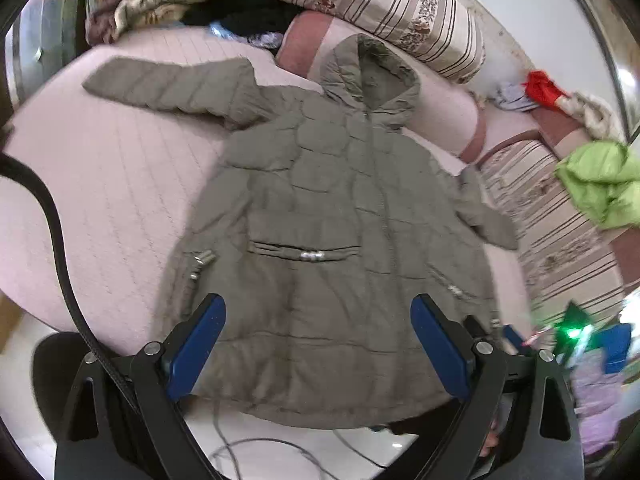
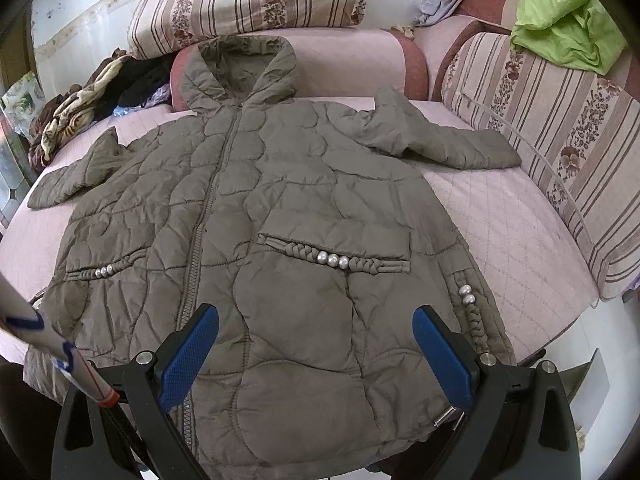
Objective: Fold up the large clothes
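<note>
From the left wrist we look down on an olive quilted coat (image 1: 320,216) spread flat, front up, on a pink quilted bed cover (image 1: 120,184), its hood (image 1: 368,76) lying at the far end against a pink bolster (image 1: 308,48). One sleeve (image 1: 172,88) stretches out to the far left; the other sleeve (image 1: 484,208) lies short on the right, pointing toward a striped floral cushion (image 1: 560,232). Our left gripper (image 1: 318,344) hangs above the near hem with its blue pads (image 1: 196,344) spread wide and nothing between them. A black cable (image 1: 56,240) curves down the left side. Far left lies a heap of brown and cream cloth (image 1: 160,4), and at the right a red cloth (image 1: 542,88) and a green garment (image 1: 600,184)

From the right wrist we see the same coat (image 2: 280,220) closer, its zipper (image 2: 212,200) running from the hood (image 2: 244,68) down toward the near hem, left of centre. A braided pocket trim with silver beads (image 2: 332,259) crosses the right front, a second one (image 2: 102,271) sits on the left front, and a third (image 2: 470,304) runs along the right edge. The right sleeve (image 2: 444,136) reaches toward the striped cushion (image 2: 560,128); the left sleeve (image 2: 68,180) lies folded short. Our right gripper (image 2: 316,352) hovers over the lower front, its blue pads (image 2: 188,356) wide apart and grasping nothing. The green garment (image 2: 564,28) rests on the far right
</note>
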The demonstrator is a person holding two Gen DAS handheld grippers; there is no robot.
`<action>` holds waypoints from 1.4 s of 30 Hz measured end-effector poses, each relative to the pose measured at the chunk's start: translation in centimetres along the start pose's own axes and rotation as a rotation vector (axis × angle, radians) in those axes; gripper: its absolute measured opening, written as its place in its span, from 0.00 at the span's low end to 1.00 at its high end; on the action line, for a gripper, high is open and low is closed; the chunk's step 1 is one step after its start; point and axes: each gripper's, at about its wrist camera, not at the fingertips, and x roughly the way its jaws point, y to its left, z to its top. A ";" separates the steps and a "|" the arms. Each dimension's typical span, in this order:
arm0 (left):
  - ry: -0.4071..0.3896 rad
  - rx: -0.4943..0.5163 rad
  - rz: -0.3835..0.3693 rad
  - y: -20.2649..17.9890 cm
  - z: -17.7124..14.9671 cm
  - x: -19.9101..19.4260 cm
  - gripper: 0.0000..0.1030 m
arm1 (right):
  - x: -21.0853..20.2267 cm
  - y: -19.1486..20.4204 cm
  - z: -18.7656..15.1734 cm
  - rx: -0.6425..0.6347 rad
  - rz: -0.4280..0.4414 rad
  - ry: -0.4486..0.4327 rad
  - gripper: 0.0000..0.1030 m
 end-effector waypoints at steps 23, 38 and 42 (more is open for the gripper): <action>-0.035 0.183 0.261 -1.9 0.5 1.6 0.90 | 1.0 -1.4 0.4 0.034 -0.008 0.005 0.96; -0.157 0.121 0.524 2.3 4.3 0.1 0.91 | -0.1 3.0 4.8 -0.088 0.019 -0.042 0.96; -0.159 0.079 0.532 4.4 5.3 -0.2 0.91 | -0.2 4.4 6.4 -0.088 0.044 -0.035 0.97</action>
